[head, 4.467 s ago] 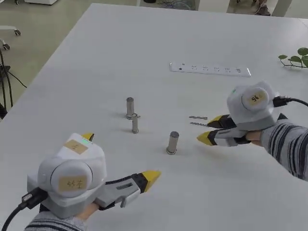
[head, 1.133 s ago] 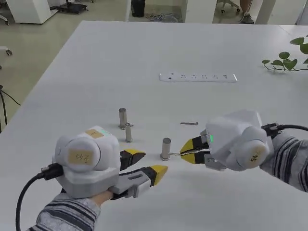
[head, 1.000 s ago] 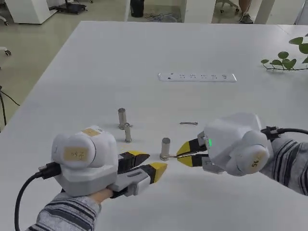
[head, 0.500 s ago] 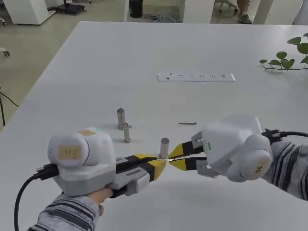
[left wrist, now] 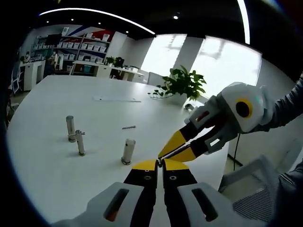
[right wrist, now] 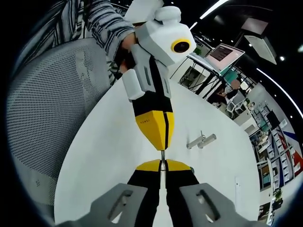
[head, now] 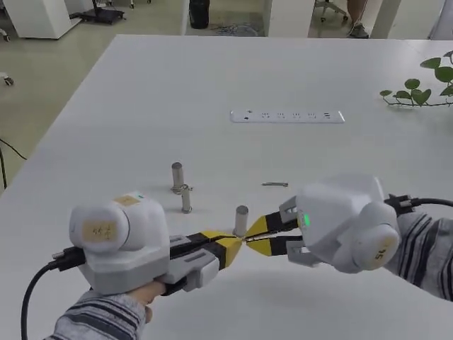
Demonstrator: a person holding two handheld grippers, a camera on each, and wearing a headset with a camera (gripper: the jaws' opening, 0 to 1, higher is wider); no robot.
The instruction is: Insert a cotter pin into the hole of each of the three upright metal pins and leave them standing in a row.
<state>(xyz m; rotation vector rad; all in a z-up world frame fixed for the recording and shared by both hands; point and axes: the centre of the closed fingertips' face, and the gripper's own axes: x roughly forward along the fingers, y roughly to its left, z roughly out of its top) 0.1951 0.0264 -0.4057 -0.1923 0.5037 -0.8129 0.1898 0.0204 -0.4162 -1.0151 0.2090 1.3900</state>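
The white bench [head: 212, 92] is wide and matte and stands in an open office with a pale floor [head: 42, 64]. In the left gripper view, bright windows [left wrist: 189, 56] and wall shelves [left wrist: 71, 45] lie beyond it. In the right gripper view, a grey mesh chair [right wrist: 42, 94] stands at the bench edge.

The left claw [head: 237, 244] and the right claw [head: 250, 239] meet tip to tip just above the bench. Both are clenched, each pinching one end of a thin cotter pin [right wrist: 162, 156] that spans the small gap between them.

The near metal pin [head: 241, 219] stands upright just behind the two tips, close beside the held cotter pin but not threaded by it. Further out from the left claw stands the middle metal pin [head: 186, 198], with a cotter pin crosswise through its top. The far metal pin [head: 177, 175] stands just beyond that one.

A loose cotter pin [head: 274, 184] lies flat on the bench beyond the right claw. Well past it are a white power strip [head: 287, 116] and a leafy plant [head: 417, 92] at the bench's far edge.

Nothing lies between the claws and the near metal pin.
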